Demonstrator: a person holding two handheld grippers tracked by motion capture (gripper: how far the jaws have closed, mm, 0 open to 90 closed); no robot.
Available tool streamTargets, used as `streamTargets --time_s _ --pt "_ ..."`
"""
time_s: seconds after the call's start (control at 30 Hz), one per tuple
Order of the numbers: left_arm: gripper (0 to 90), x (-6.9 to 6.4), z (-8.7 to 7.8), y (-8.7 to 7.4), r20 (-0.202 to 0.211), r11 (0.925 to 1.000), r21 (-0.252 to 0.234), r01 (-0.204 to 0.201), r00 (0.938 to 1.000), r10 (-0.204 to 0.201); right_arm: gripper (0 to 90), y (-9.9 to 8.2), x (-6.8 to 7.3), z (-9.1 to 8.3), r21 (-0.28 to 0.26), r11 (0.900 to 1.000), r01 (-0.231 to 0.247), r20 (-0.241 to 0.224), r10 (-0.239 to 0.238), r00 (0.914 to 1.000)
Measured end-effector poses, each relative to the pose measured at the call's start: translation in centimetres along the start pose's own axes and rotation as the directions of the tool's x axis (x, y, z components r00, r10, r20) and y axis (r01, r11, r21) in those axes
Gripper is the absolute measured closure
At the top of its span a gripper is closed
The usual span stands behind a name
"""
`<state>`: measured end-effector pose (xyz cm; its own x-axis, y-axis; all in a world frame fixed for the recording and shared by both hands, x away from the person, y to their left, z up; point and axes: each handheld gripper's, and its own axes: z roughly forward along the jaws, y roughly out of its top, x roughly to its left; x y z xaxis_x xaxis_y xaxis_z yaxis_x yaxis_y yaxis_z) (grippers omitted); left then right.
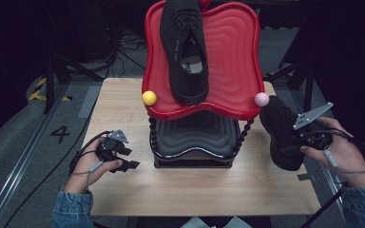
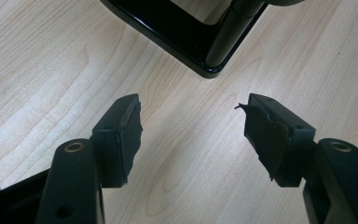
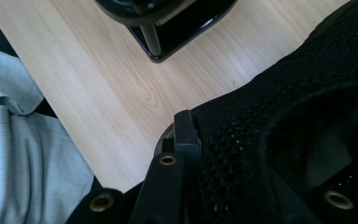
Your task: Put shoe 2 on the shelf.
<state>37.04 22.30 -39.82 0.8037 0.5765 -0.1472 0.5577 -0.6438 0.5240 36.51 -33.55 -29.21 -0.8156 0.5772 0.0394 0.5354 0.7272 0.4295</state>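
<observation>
High view: the right gripper (image 1: 298, 138), hand angled inward, is clamped on a black shoe (image 1: 281, 133) held above the table's (image 1: 123, 185) right edge. Left gripper (image 1: 126, 159) rests low, jaws wide apart and empty, beside the rack (image 1: 195, 142).

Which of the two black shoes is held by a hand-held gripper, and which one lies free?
The black shoe at the table's right edge is clamped by the right hand-held gripper. The other shoe lies free on the red tray.
</observation>
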Motion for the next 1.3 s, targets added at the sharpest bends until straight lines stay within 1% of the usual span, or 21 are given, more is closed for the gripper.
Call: streamTargets --time_s 0.17,0.2,0.23,0.3,0.4,0.6,0.73,1.1,1.13,1.3 --pt "37.1 0.1 0.0 -0.1 -0.002 1.0000 -0.007 -0.005 1.0000 0.005 86.5 1.3 0.5 -1.6 -0.002 0.9999 0.013 0.002 -0.013 0.9999" --pt "37.2 0.0 0.0 -0.1 0.003 1.0000 -0.006 0.001 1.0000 -0.001 86.5 1.7 0.5 -2.0 -0.006 0.9999 0.013 0.004 -0.013 0.9999" --pt "37.1 0.1 -0.1 -0.1 -0.002 1.0000 -0.006 -0.004 1.0000 0.004 86.5 2.0 0.6 -2.5 -0.008 0.9999 0.014 0.007 -0.014 0.9999" --pt "37.2 0.0 0.0 -0.1 0.009 1.0000 -0.005 0.005 0.9999 -0.005 86.5 2.5 0.8 -3.2 -0.014 0.9997 0.018 0.015 -0.018 0.9997" --pt "37.2 0.0 0.0 -0.1 0.001 1.0000 -0.005 -0.001 1.0000 0.001 86.4 3.3 1.1 -4.3 -0.020 0.9995 0.023 0.034 -0.023 0.9992" --pt "37.2 0.0 -0.1 -0.1 0.005 1.0000 0.000 0.000 1.0000 0.000 86.4 4.7 1.6 -6.1 -0.029 0.9991 0.032 0.044 -0.031 0.9985" --pt "36.8 0.1 -0.2 -0.2 0.000 1.0000 0.001 -0.001 1.0000 0.001 86.1 5.4 2.0 -7.1 -0.039 0.9985 0.039 0.058 -0.037 0.9976" --pt "36.4 0.1 -0.2 -0.3 -0.001 1.0000 -0.006 0.001 1.0000 -0.001 86.0 7.2 2.9 -10.0 -0.070 0.9960 0.056 0.063 -0.051 0.9967" --pt "36.4 0.1 -0.2 -0.3 0.000 1.0000 -0.008 0.001 1.0000 -0.001 86.0 7.2 2.9 -10.0 -0.070 0.9960 0.056 0.063 -0.051 0.9967" --pt "36.3 0.1 -0.4 -0.4 -0.002 1.0000 -0.004 0.003 1.0000 -0.003 85.9 7.9 3.5 -11.4 -0.080 0.9948 0.062 0.074 -0.056 0.9957"
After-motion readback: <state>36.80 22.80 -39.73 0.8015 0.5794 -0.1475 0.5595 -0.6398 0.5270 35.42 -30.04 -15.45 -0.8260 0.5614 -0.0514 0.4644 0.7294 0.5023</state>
